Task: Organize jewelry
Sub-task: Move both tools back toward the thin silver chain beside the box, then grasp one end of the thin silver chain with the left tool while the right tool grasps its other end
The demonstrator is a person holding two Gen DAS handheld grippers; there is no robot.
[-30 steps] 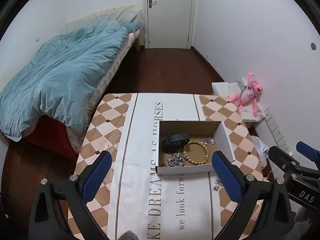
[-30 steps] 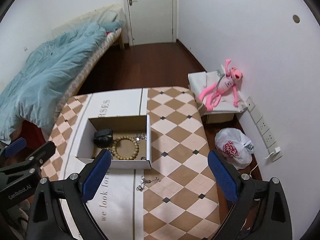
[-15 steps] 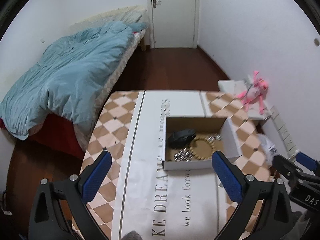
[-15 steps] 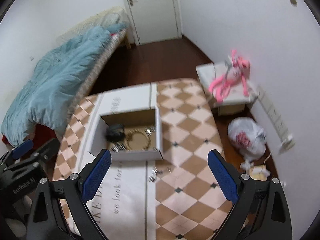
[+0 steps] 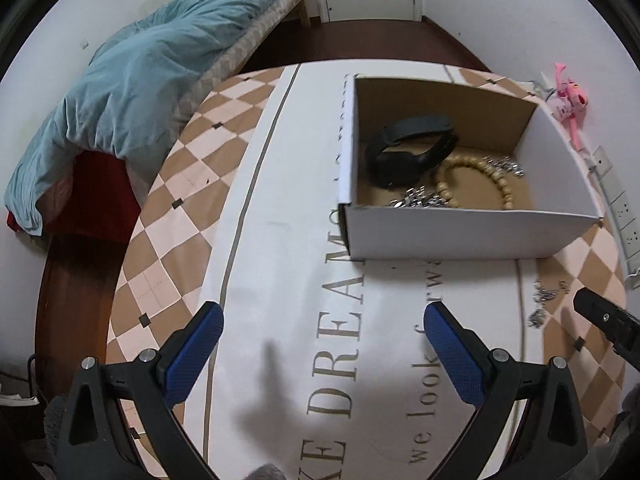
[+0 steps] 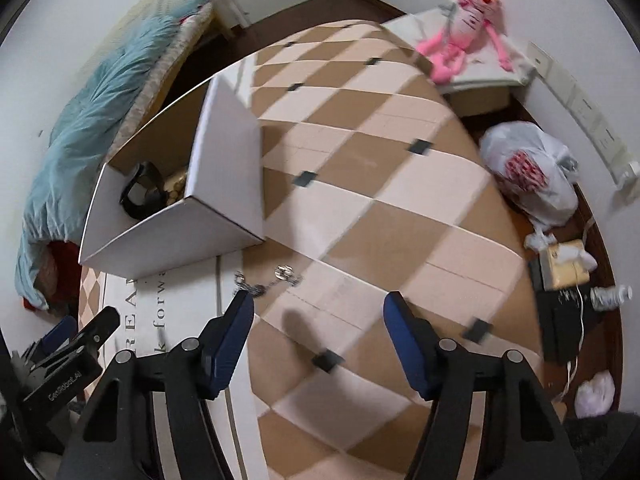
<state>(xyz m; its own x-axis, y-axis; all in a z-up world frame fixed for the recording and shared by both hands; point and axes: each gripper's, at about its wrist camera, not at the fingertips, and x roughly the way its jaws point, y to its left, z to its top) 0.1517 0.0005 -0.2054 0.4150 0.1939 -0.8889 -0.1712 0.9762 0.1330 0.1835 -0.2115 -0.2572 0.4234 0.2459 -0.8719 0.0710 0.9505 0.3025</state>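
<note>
A white cardboard box (image 5: 460, 232) stands on the checkered table. It holds a black watch (image 5: 412, 148), a wooden bead bracelet (image 5: 496, 178) and silver chains (image 5: 420, 202). The box also shows in the right wrist view (image 6: 224, 160). A loose silver chain (image 6: 268, 280) lies on the table in front of the box, also seen in the left wrist view (image 5: 546, 300). My left gripper (image 5: 322, 340) is open and empty, low over the table before the box. My right gripper (image 6: 318, 328) is open and empty, just short of the loose chain.
A bed with a blue quilt (image 5: 152, 64) stands to the left of the table. A pink plush toy (image 6: 460, 48) lies on a low box at the right, with a white plastic bag (image 6: 528, 172) and clutter on the floor.
Both grippers have dropped low and moved forward toward the table. The box and the loose chain now appear much closer. Both stay open.
</note>
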